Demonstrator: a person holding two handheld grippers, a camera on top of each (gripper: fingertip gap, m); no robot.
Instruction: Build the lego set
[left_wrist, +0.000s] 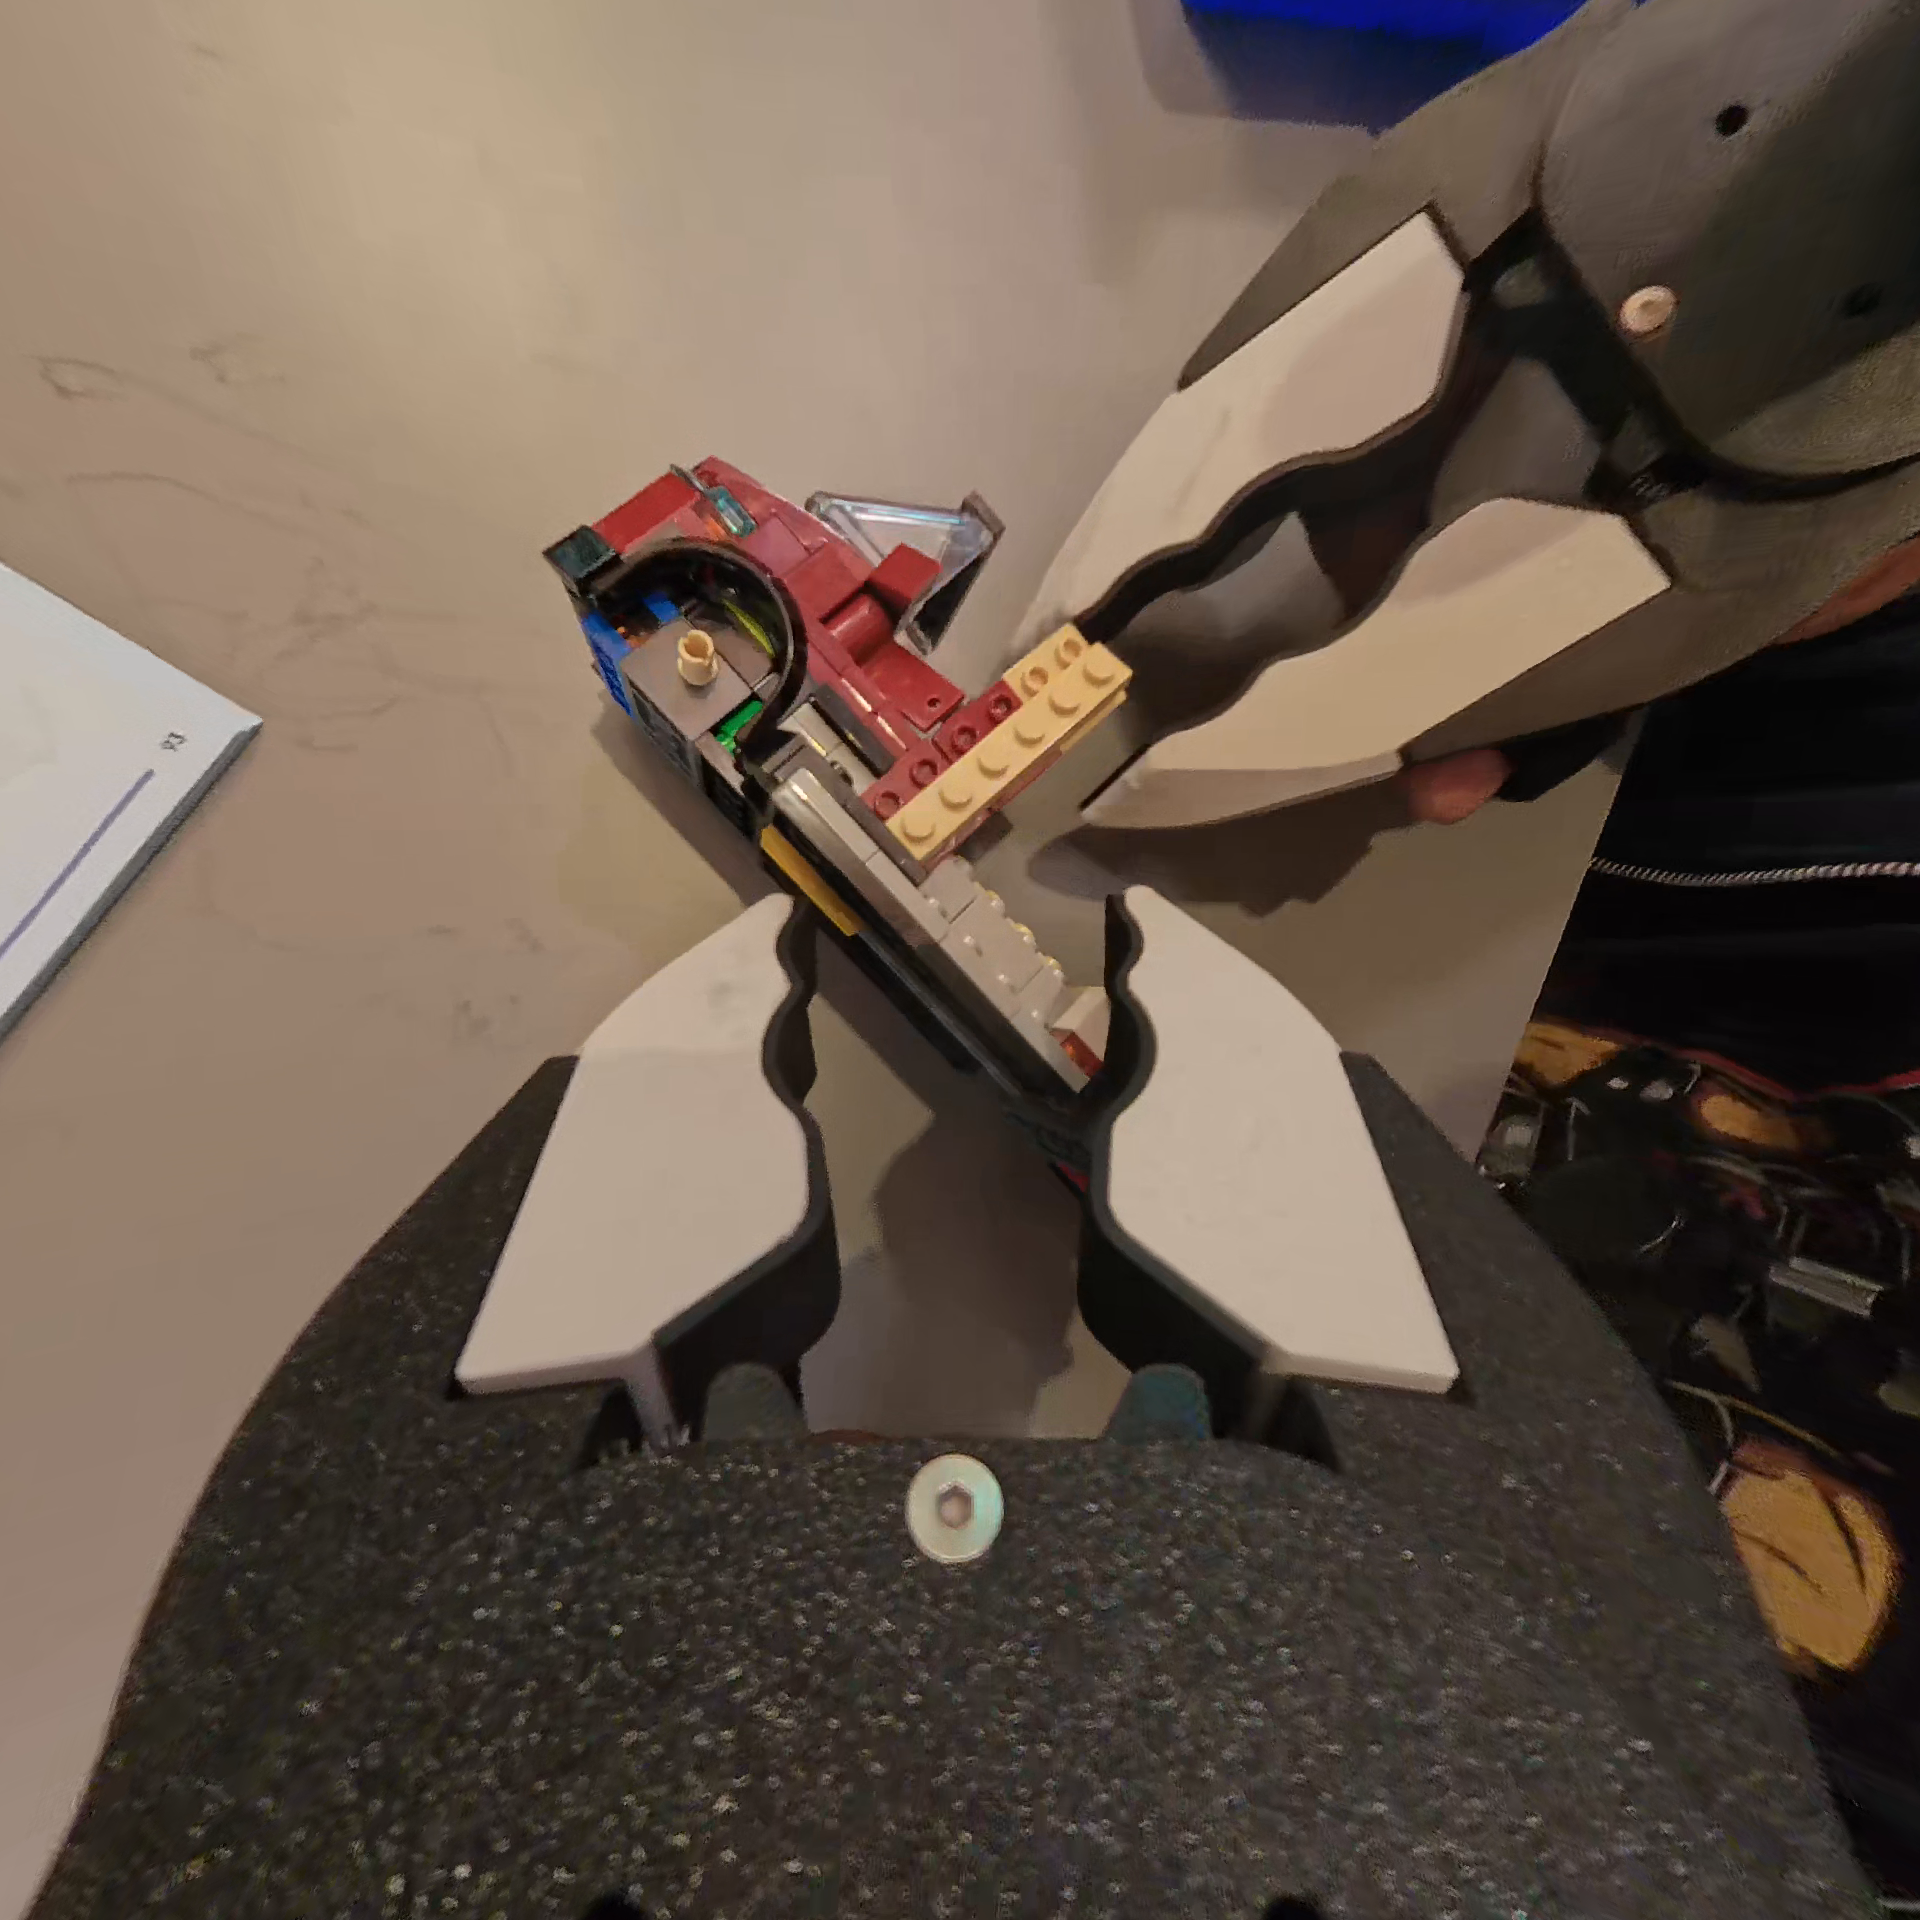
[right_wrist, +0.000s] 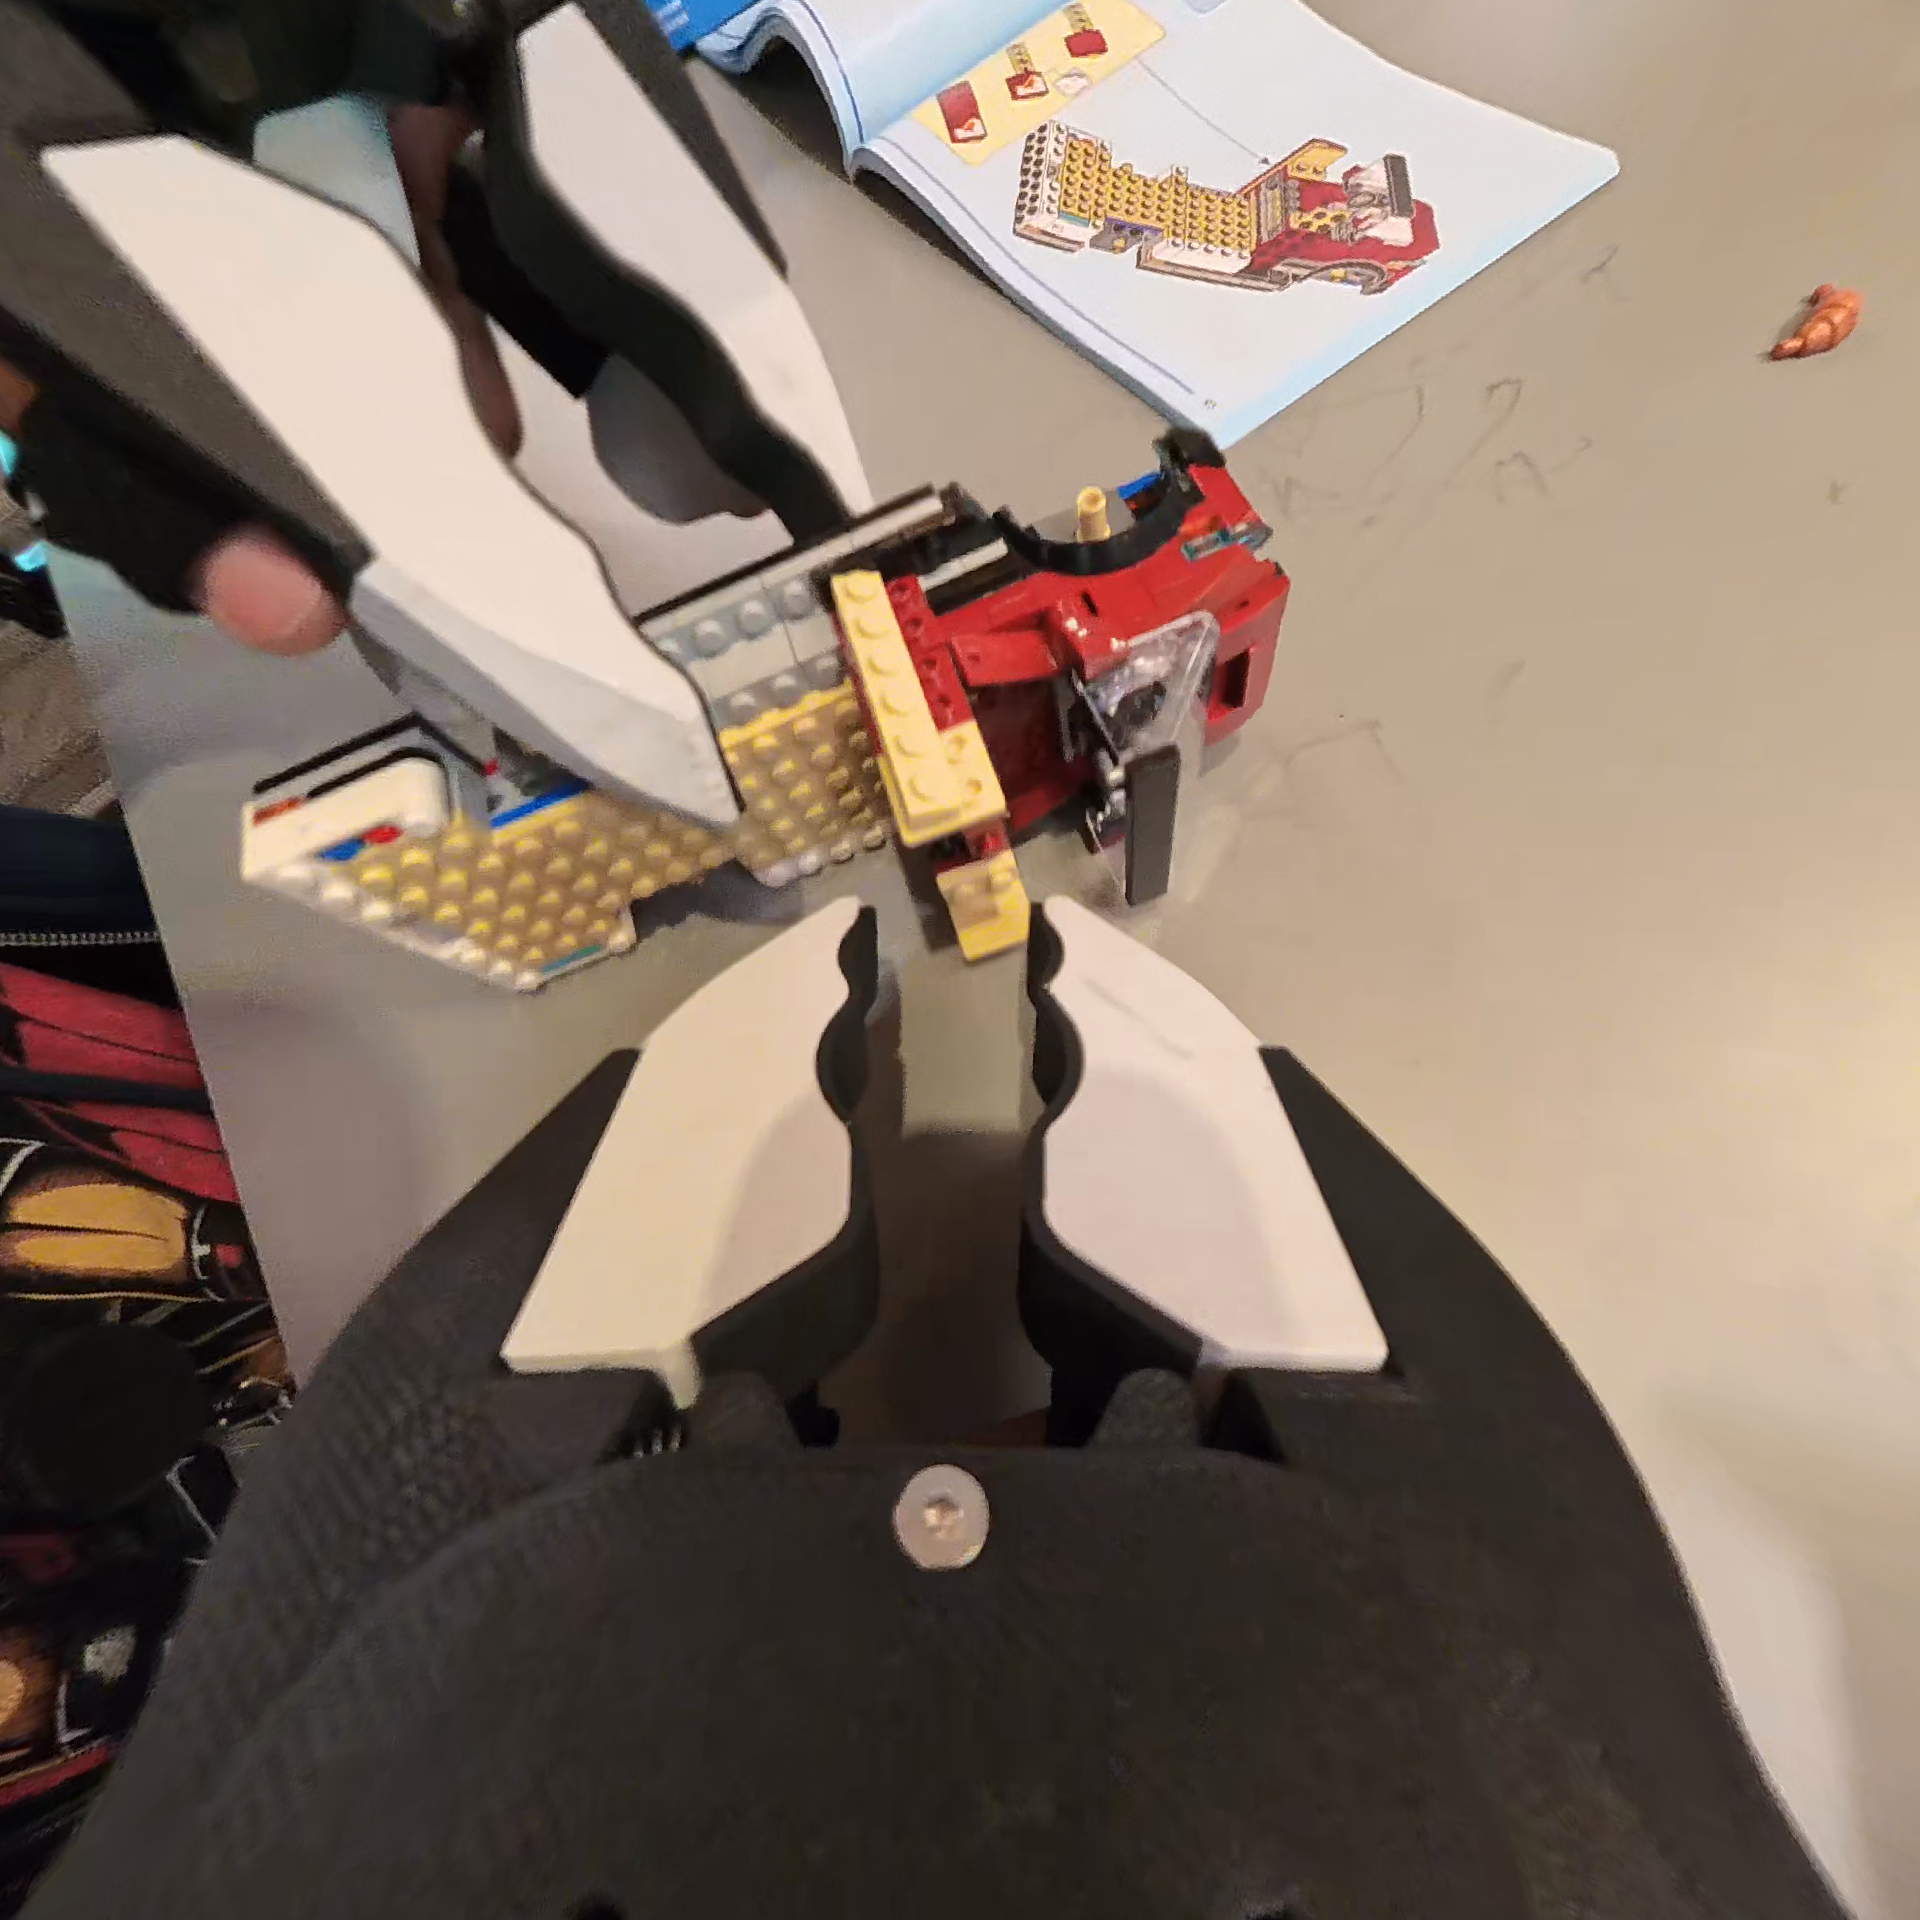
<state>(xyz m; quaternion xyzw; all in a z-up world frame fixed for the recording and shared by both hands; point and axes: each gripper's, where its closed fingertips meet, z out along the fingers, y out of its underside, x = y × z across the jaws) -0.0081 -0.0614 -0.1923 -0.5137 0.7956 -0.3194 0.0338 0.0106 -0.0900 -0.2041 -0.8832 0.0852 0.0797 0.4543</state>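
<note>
The brick model (left_wrist: 790, 727) lies on the counter (left_wrist: 364, 364). Its long axis runs diagonally through the left tongs (left_wrist: 951, 904), which straddle its grey rear; whether their pads press on it cannot be told. The right tongs (right_wrist: 953, 909) stand released at the model's side, with a projecting tan piece (right_wrist: 985, 920) between their tips, against the right one and clear of the left.

The toy-brick vehicle model (right_wrist: 1091, 623) is dark red in front, with grey, yellow-studded and white plates behind and a tan strip across it (right_wrist: 904, 707). The open instruction booklet (right_wrist: 1247, 208) is pale blue. The worktop (right_wrist: 1558, 935) is beige. Each tool has pale grey fingers (left_wrist: 675, 1091) with black pads.
</note>
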